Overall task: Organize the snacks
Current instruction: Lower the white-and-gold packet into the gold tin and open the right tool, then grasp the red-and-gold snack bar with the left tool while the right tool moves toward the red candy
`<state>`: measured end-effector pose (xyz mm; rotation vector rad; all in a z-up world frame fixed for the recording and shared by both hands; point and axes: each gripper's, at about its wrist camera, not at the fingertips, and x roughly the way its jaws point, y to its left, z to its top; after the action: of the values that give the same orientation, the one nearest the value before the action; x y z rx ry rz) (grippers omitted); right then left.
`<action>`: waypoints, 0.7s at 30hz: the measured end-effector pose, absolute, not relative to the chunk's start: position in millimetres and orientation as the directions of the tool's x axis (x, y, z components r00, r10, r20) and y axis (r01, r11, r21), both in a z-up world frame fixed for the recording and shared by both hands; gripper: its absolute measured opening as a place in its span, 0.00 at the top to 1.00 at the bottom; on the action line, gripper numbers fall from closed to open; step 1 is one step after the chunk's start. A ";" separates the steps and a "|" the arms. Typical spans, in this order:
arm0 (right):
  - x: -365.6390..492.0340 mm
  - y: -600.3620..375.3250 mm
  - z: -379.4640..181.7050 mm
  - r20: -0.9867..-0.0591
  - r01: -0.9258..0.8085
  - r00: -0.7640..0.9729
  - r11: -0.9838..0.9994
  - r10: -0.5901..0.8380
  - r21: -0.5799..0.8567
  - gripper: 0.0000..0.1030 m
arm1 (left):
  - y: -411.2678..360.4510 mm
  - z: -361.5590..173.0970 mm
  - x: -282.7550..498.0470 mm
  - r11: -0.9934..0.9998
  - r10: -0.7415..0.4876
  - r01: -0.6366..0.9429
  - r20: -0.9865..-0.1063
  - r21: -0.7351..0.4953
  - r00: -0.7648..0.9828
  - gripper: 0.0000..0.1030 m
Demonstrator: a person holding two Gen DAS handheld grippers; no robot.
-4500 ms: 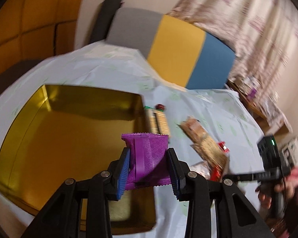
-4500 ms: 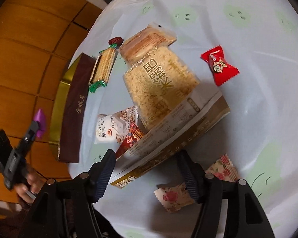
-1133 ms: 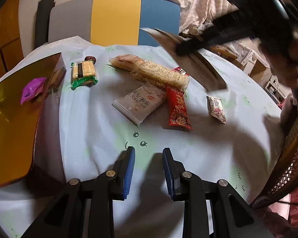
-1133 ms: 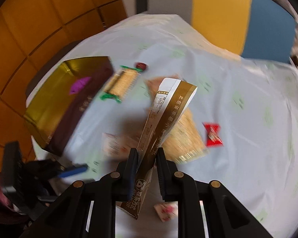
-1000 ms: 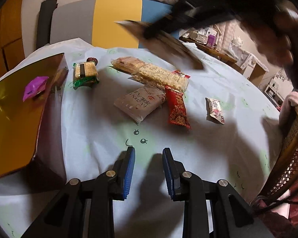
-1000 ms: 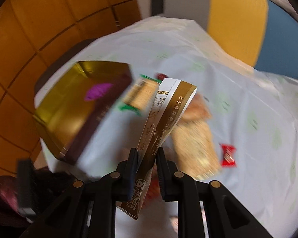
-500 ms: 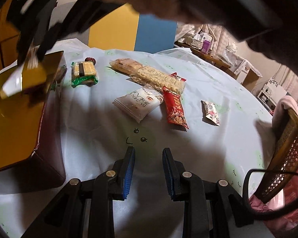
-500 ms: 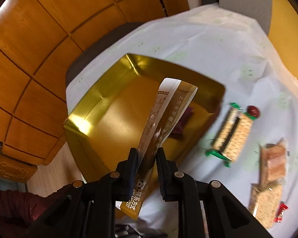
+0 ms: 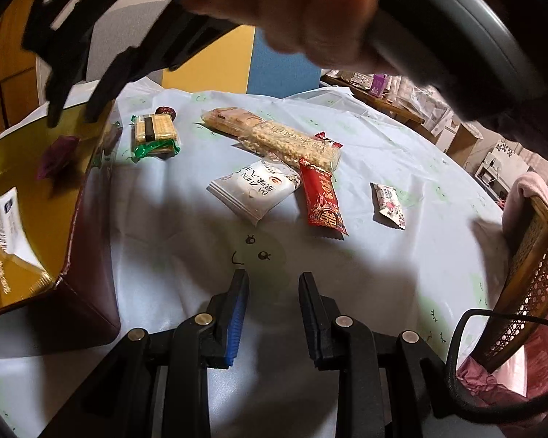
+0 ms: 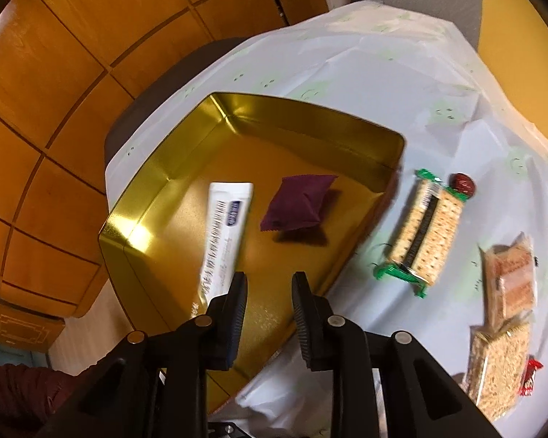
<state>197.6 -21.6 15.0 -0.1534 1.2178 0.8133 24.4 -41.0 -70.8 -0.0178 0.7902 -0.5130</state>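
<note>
The gold tin (image 10: 164, 186) stands at the table's left edge. Inside it lie a purple packet (image 10: 297, 202) and a long white-and-brown sachet (image 10: 223, 233), which is flat on the tin floor. My right gripper (image 10: 266, 288) hangs just above the tin's near side. Its jaws are opening and nothing is between them. In the left wrist view the same tin (image 9: 87, 219), sachet (image 9: 9, 226) and purple packet (image 9: 56, 158) appear, with the right gripper (image 9: 72, 118) and a hand above them. My left gripper (image 9: 272, 292) hovers over bare tablecloth, jaws a narrow gap apart and empty.
On the pale tablecloth lie a green-wrapped cracker pack (image 9: 153, 135), a red date (image 9: 166, 111), a long rice bar (image 9: 288, 142), a white packet (image 9: 255, 189), a red packet (image 9: 323, 202) and a small floral candy (image 9: 389, 204). A wicker chair (image 9: 529, 266) stands at the right.
My right gripper carried the long sachet from over the table to the tin and let it go. It now lies in the tin. The left gripper stayed put.
</note>
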 end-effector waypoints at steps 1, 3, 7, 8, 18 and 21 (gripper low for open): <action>194.8 -25.8 17.6 -0.873 -0.625 0.120 0.719 0.473 0.303 0.76 | -41.3 -70.8 24.1 0.878 -0.444 0.434 -0.675 -0.199 0.589 0.72; 189.3 -34.5 21.3 -0.870 -0.624 0.149 0.727 0.471 0.287 0.76 | -41.4 -70.9 23.8 0.879 -0.442 0.434 -0.676 -0.196 0.590 0.72; 177.1 -64.7 31.9 -0.862 -0.610 0.233 0.758 0.450 0.230 0.76 | -41.9 -71.2 23.9 0.882 -0.436 0.432 -0.678 -0.191 0.592 0.72; 175.1 -71.6 33.6 -0.861 -0.605 0.245 0.764 0.446 0.224 0.76 | -42.7 -71.1 23.7 0.883 -0.433 0.431 -0.679 -0.186 0.593 0.72; 153.6 -201.7 28.4 -0.897 -0.447 0.330 0.886 0.292 0.124 0.69 | -46.7 -69.9 22.8 0.892 -0.409 0.422 -0.687 -0.162 0.600 0.72; 150.1 -234.9 16.2 -0.918 -0.393 0.321 0.914 0.234 0.095 0.69 | -48.6 -69.2 23.9 0.895 -0.399 0.420 -0.694 -0.153 0.599 0.71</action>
<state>150.1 -234.9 16.2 -0.1552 1.1745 0.4140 23.9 -48.6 -69.2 0.0274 0.7985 -0.4748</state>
